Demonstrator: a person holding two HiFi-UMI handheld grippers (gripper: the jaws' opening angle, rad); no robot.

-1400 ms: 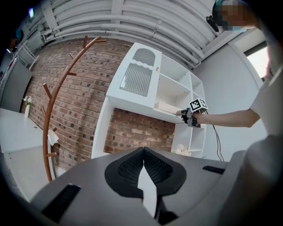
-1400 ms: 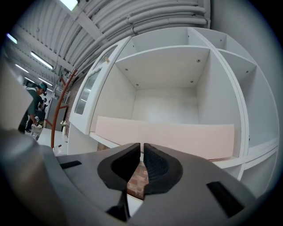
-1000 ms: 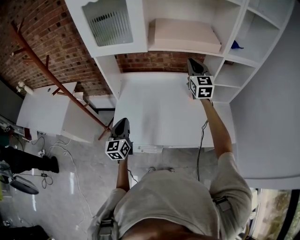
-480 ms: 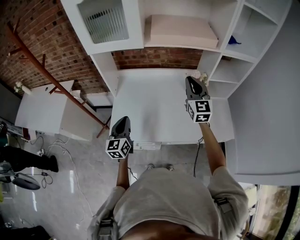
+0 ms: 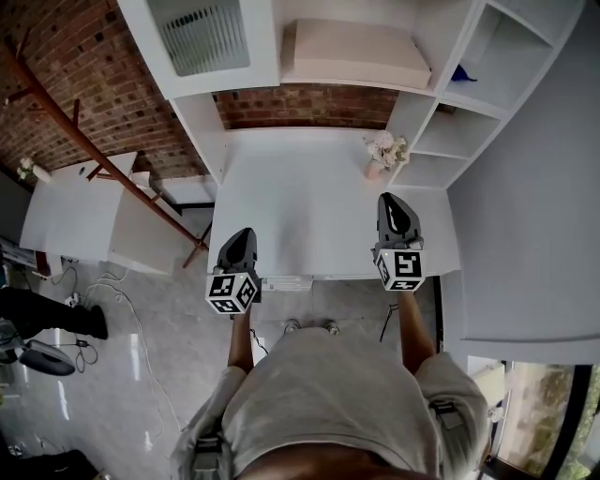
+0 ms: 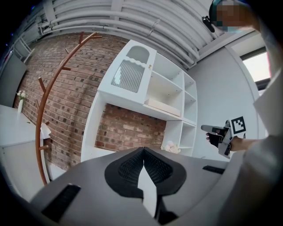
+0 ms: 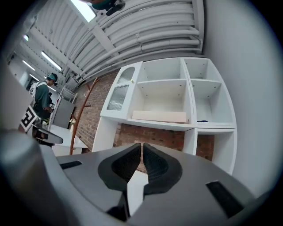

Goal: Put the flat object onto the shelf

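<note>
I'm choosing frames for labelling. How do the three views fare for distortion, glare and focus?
Head view: sharp, evenly lit, shelf edges bowed, white desk nearly washed out. Left gripper view: heavy fisheye, dark corners, brick wall curved, the left gripper close and soft. Right gripper view: same fisheye and vignette, ceiling lamp blown out, board on the shelf clear.

Light grey shirt (image 5: 337,403), short sleeves. Dark straps (image 5: 212,452) with buckles at shoulders. Left gripper (image 5: 242,232), right gripper (image 5: 389,198): dark grey shells, black ribbed pads (image 6: 130,167), white cubes (image 5: 398,269) bearing black square markers.
</note>
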